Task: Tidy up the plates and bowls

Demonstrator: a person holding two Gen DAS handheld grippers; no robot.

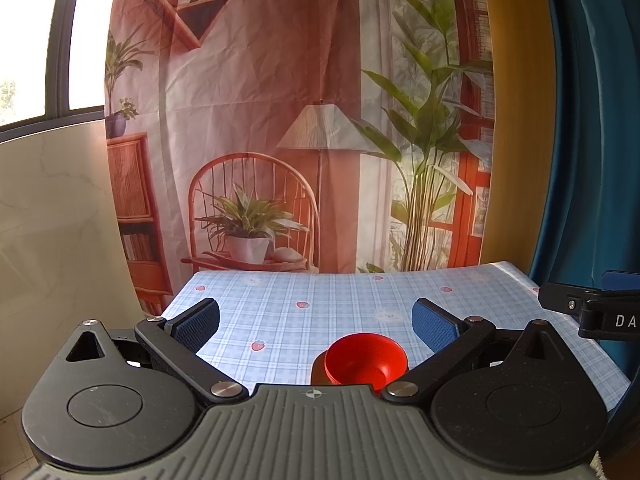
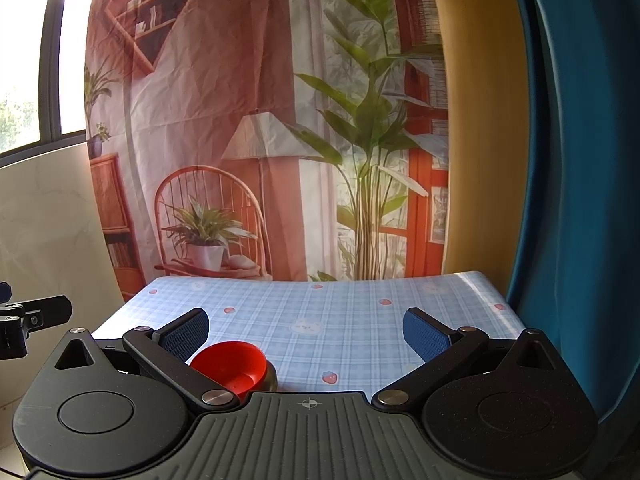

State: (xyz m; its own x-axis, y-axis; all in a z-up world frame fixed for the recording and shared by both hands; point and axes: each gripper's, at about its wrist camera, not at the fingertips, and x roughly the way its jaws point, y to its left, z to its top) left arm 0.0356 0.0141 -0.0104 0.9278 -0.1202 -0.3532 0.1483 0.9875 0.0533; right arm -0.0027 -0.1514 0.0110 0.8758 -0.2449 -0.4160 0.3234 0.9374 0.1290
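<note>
One red bowl (image 1: 366, 358) sits on the checked worktop (image 1: 320, 312), just ahead of the left gripper (image 1: 316, 322) and toward the right gripper's (image 2: 306, 330) left finger. Both grippers gape wide, holding nothing. No plates show, so progress cannot be judged.

a blue checked tablecloth (image 1: 340, 312) before a printed room backdrop (image 1: 280, 120), blue curtain (image 1: 592, 120) alongside.

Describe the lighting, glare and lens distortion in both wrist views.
Left wrist view: window blown out white at upper left; fisheye bows the table edge; red bowl sharp, casting a dark shadow leftward. Right wrist view: same overexposed window; blue curtain curves strongly; sunlight streaks the tablecloth's right edge.
</note>
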